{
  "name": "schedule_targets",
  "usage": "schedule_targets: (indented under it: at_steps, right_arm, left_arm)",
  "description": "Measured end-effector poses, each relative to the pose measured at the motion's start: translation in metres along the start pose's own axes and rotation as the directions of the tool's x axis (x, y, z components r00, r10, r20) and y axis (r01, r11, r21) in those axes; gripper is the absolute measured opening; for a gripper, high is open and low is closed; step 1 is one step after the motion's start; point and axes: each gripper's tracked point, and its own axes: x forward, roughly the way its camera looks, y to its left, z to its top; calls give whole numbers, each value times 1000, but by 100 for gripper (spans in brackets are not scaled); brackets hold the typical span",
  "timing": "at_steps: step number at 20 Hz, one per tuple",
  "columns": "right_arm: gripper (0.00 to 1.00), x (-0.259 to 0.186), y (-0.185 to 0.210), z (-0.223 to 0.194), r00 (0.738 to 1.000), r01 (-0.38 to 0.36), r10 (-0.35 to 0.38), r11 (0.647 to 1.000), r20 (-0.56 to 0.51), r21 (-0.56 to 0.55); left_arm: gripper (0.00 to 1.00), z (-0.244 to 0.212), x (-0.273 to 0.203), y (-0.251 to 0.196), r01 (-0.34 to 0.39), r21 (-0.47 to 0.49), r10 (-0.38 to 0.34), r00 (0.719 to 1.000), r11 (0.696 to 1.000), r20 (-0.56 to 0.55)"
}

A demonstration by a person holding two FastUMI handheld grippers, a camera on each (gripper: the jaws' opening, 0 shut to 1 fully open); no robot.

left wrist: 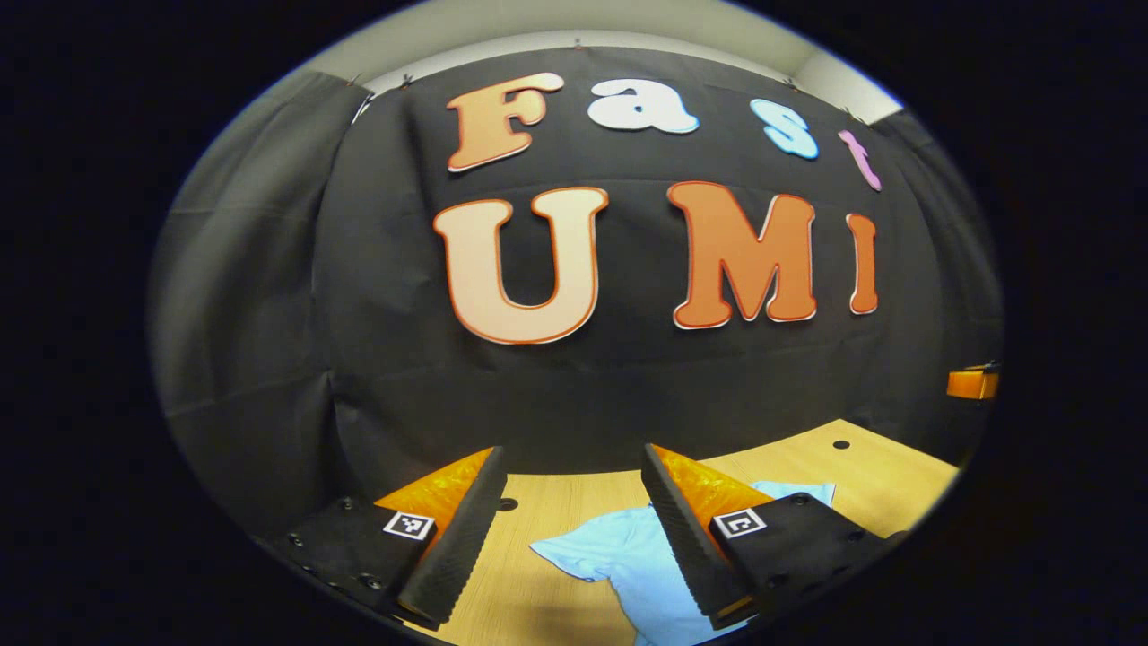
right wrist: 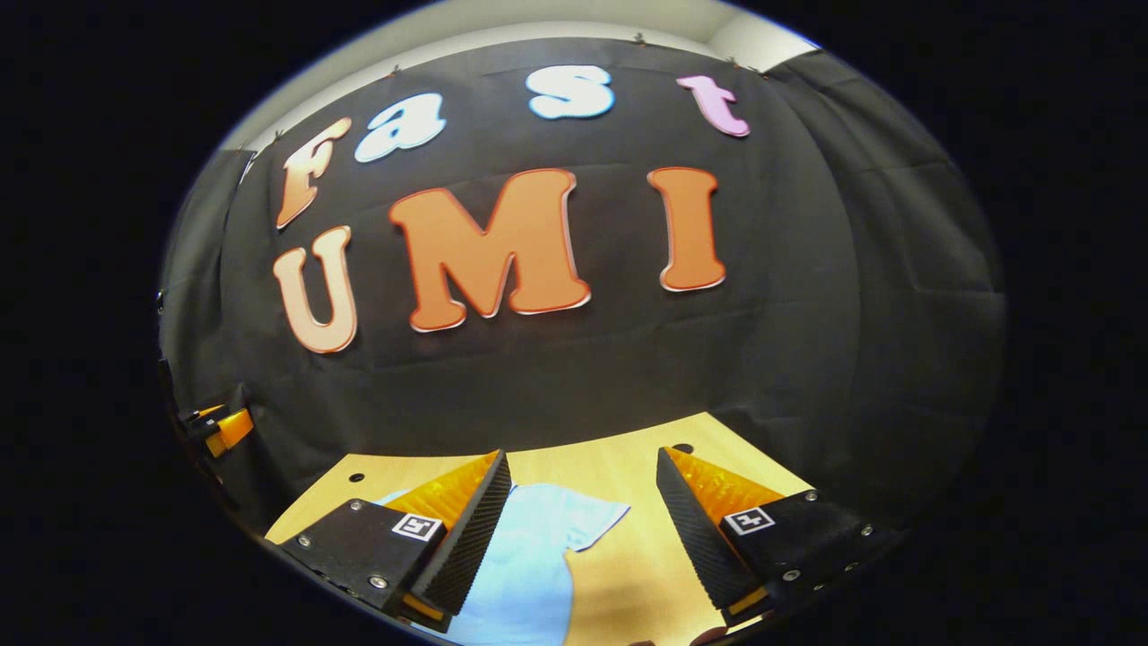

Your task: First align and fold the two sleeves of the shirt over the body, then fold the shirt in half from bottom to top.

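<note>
A light blue shirt (left wrist: 632, 561) lies flat on the wooden table (left wrist: 861, 475). In the left gripper view one short sleeve (left wrist: 574, 549) points left between my fingers. My left gripper (left wrist: 574, 467) is open, held above the table's near side with nothing between its fingers. In the right gripper view the same shirt (right wrist: 529, 556) lies low and left, its other sleeve (right wrist: 587, 520) pointing right. My right gripper (right wrist: 583, 471) is open too, above the table, its left finger (right wrist: 466, 538) over the shirt's body. Neither gripper touches the cloth.
The table (right wrist: 628, 475) runs back to the booth's black cloth wall, with small round holes (left wrist: 840, 444) near its far edge. The other gripper's edge (right wrist: 224, 429) shows far left in the right gripper view, and likewise an edge (left wrist: 973, 384) far right in the left gripper view.
</note>
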Motion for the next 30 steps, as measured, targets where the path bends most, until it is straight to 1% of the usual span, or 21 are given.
schedule_targets:
  at_steps: [1,3,6,8,11,12,13,14,16,18,19,21,23,24,25,26,27,29,30]
  right_arm:
    - [99,3,10,2,1000,-5,5,1000,-3,-21]
    - [99,12,19,4,1000,8,-9,999,-18,-48]
    - [99,28,19,-8,997,30,-33,999,-74,-43]
    - [99,40,14,-19,992,51,-55,998,-115,-38]
    - [99,69,-4,-38,975,92,-92,996,-201,-10]
    - [99,79,-11,-46,965,106,-100,994,-241,11]
    - [99,90,-19,-58,948,127,-111,991,-299,32]
    - [99,100,-28,-73,923,152,-125,987,-364,47]
    - [98,120,-46,-105,854,206,-145,976,-499,70]
    - [99,144,-61,-135,787,248,-151,965,-599,84]
    - [98,157,-68,-154,747,269,-158,960,-646,76]
    - [99,181,-72,-187,669,302,-159,951,-726,70]
    - [99,197,-73,-215,603,324,-147,943,-784,73]
    - [99,202,-73,-229,566,334,-146,940,-811,64]
    - [99,206,-74,-245,536,341,-150,939,-831,51]
    - [99,209,-74,-255,512,349,-154,936,-845,41]
    - [99,211,-73,-262,494,352,-150,935,-856,39]
    - [99,214,-71,-274,471,351,-147,936,-870,32]
    - [99,213,-74,-279,459,349,-160,937,-874,12]
  left_arm:
    - [97,1,1,17,-19,-30,20,1000,999,7]
    - [97,4,4,45,-58,-61,59,998,996,12]
    - [97,-1,18,73,-107,-61,107,994,992,5]
    - [97,-1,32,82,-127,-50,127,992,991,-1]
    - [97,2,53,80,-149,-36,149,989,988,-4]
    - [97,3,59,77,-157,-35,157,988,987,-5]
    - [97,3,64,71,-155,-39,155,988,987,-6]
    - [97,3,69,65,-151,-43,151,989,988,-9]
    - [97,-2,80,59,-153,-35,152,988,988,-19]
    - [97,-9,91,55,-164,-25,163,986,986,-39]
    - [97,-16,95,55,-170,-27,168,984,985,-52]
    - [97,-27,101,54,-178,-37,175,981,983,-82]
    - [98,-36,103,56,-189,-37,184,978,981,-103]
    - [97,-41,104,58,-195,-32,191,975,980,-111]
    - [97,-43,105,61,-204,-25,200,973,979,-120]
    - [97,-48,105,63,-212,-20,207,970,977,-129]
    - [97,-53,105,66,-218,-16,213,967,976,-141]
    - [98,-60,104,73,-238,-8,234,959,971,-158]
    - [97,-64,104,75,-245,-9,240,956,970,-167]
